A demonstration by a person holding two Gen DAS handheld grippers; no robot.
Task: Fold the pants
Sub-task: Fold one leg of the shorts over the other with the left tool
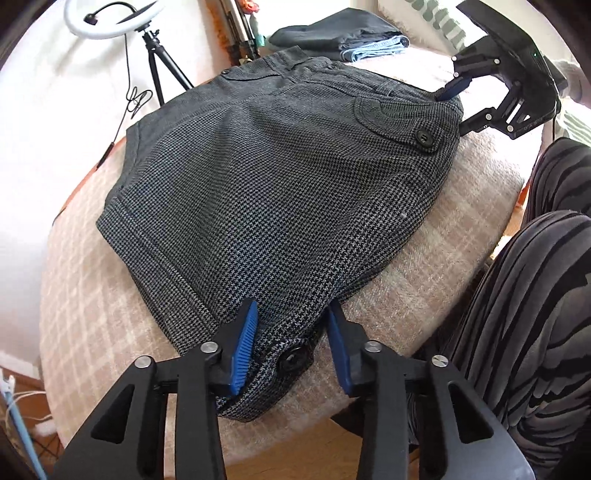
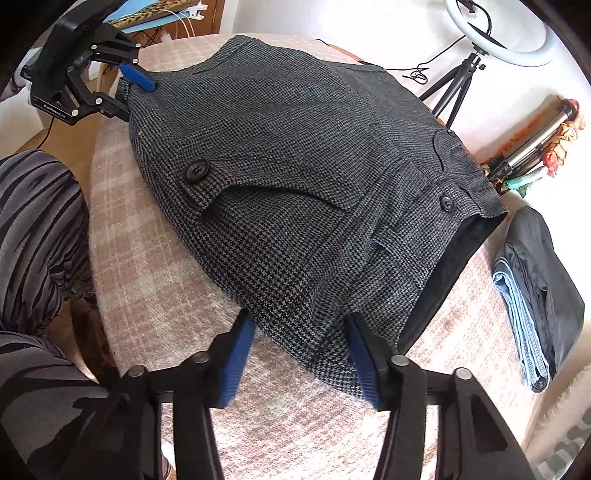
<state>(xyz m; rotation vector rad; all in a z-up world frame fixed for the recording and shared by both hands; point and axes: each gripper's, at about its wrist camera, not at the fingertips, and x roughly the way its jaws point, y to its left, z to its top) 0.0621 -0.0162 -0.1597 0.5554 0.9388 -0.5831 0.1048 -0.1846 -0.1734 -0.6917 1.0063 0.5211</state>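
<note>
Dark grey houndstooth pants (image 1: 280, 177) lie folded on a pink checked blanket (image 1: 92, 295), and they also show in the right wrist view (image 2: 295, 192). My left gripper (image 1: 291, 347) is open, its blue pads either side of the near hem corner with a black button (image 1: 293, 358). It also shows far off in the right wrist view (image 2: 129, 88). My right gripper (image 2: 299, 354) is open around the waist-end corner of the pants. In the left wrist view the right gripper (image 1: 456, 105) sits at the far right edge of the cloth.
A folded stack of dark and light-blue denim garments (image 2: 535, 295) lies on the blanket beside the pants, seen also in the left wrist view (image 1: 343, 37). A ring light on a tripod (image 1: 110, 18) stands behind. The person's striped-trousered legs (image 1: 535, 295) are at the table's edge.
</note>
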